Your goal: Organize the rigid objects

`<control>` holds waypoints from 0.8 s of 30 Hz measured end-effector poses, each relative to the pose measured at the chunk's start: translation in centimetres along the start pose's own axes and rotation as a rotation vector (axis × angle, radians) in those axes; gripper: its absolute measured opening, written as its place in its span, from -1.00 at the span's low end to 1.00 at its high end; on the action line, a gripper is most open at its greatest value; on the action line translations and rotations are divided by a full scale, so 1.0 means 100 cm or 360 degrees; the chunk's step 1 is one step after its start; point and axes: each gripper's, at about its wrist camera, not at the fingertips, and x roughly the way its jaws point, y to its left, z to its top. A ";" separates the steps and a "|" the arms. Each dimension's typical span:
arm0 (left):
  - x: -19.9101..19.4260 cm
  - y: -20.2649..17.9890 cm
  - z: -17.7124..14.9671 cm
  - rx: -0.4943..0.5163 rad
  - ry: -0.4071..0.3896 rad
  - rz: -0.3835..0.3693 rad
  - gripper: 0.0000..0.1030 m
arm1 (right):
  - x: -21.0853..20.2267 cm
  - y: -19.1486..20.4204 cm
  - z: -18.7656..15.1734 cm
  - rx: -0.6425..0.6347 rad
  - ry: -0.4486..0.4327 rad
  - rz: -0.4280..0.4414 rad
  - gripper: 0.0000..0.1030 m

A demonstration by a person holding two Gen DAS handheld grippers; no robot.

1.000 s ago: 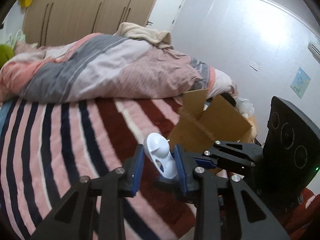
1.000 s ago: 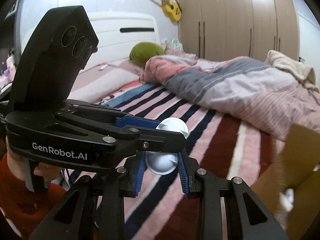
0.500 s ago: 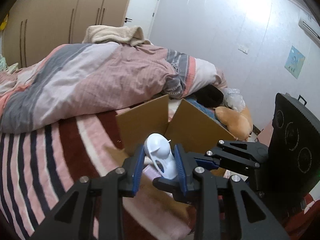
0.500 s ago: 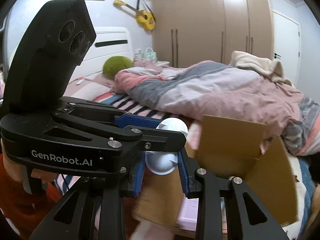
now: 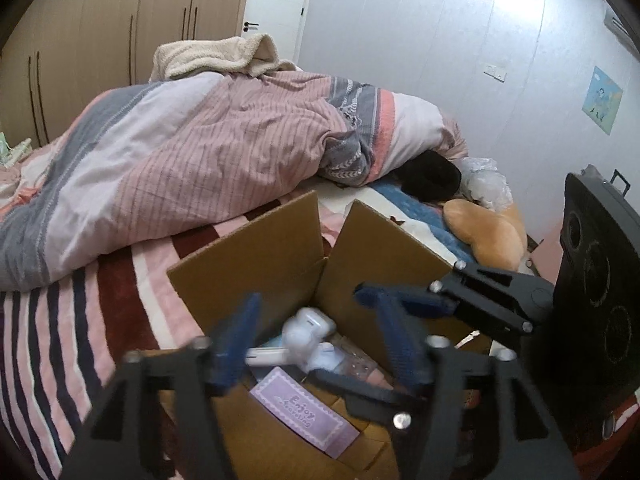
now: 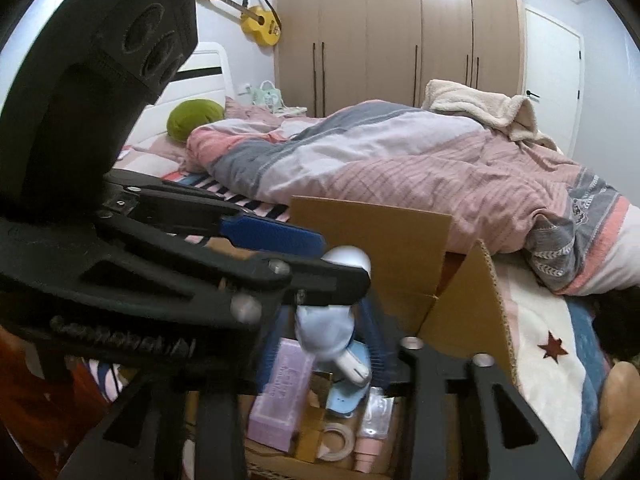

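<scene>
L tool point(image 5: 320, 336) wide open, white gadget point(image 5: 306, 334) loose betw fingers

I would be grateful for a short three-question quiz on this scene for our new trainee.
1. True or false: the left gripper has its fingers shut on the white object.
2. Where does the purple box lie? A: on the duvet. B: inside the cardboard box. C: on the floor.
3. What hangs on the wall beside the wardrobe?

Key: 1 false, the fingers stand wide apart. 2 B. 3 a yellow guitar.
</scene>
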 end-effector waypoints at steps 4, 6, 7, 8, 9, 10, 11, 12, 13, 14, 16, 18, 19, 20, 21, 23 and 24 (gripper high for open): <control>-0.013 0.002 -0.004 -0.0026 -0.0031 0.0065 0.37 | 0.000 -0.004 0.001 0.0029 -0.0007 0.0020 0.19; -0.026 0.005 -0.008 -0.0041 -0.0065 0.0119 0.55 | 0.000 -0.003 0.001 0.0048 -0.0008 0.0031 0.34; -0.031 0.007 -0.010 -0.0046 -0.0086 0.0142 0.63 | -0.001 -0.002 0.001 0.0050 -0.0010 0.0030 0.44; -0.041 0.009 -0.013 -0.0057 -0.0118 0.0176 0.64 | -0.002 0.000 0.001 0.0047 -0.0018 0.0029 0.50; -0.048 0.012 -0.016 -0.0071 -0.0137 0.0202 0.64 | -0.002 0.001 0.001 0.0045 -0.0027 0.0029 0.59; -0.053 0.015 -0.019 -0.0084 -0.0150 0.0220 0.68 | -0.003 0.003 0.001 0.0041 -0.0038 0.0031 0.68; -0.059 0.019 -0.022 -0.0099 -0.0169 0.0243 0.73 | -0.005 0.006 0.001 0.0037 -0.0049 0.0044 0.71; -0.066 0.022 -0.025 -0.0110 -0.0189 0.0266 0.75 | -0.005 0.008 0.001 0.0035 -0.0052 0.0055 0.72; -0.073 0.026 -0.029 -0.0125 -0.0216 0.0297 0.77 | -0.005 0.011 0.000 0.0035 -0.0057 0.0072 0.73; -0.077 0.029 -0.032 -0.0134 -0.0230 0.0315 0.78 | -0.005 0.014 0.000 0.0034 -0.0060 0.0085 0.73; -0.087 0.037 -0.039 -0.0165 -0.0260 0.0373 0.79 | -0.004 0.018 0.001 0.0033 -0.0066 0.0111 0.91; -0.091 0.042 -0.045 -0.0193 -0.0274 0.0428 0.81 | -0.003 0.021 0.003 0.0020 -0.0079 0.0144 0.95; -0.093 0.046 -0.048 -0.0210 -0.0285 0.0466 0.81 | -0.004 0.022 0.004 0.0016 -0.0086 0.0151 0.95; -0.094 0.051 -0.051 -0.0235 -0.0297 0.0504 0.81 | -0.004 0.023 0.005 0.0016 -0.0087 0.0145 0.96; -0.094 0.055 -0.053 -0.0260 -0.0301 0.0525 0.81 | -0.003 0.022 0.005 0.0010 -0.0077 0.0133 1.00; -0.093 0.066 -0.058 -0.0327 -0.0305 0.0545 0.81 | 0.000 0.025 0.006 -0.0022 -0.0048 0.0097 1.00; -0.092 0.071 -0.061 -0.0358 -0.0307 0.0548 0.81 | 0.001 0.025 0.006 -0.0033 -0.0035 0.0085 1.00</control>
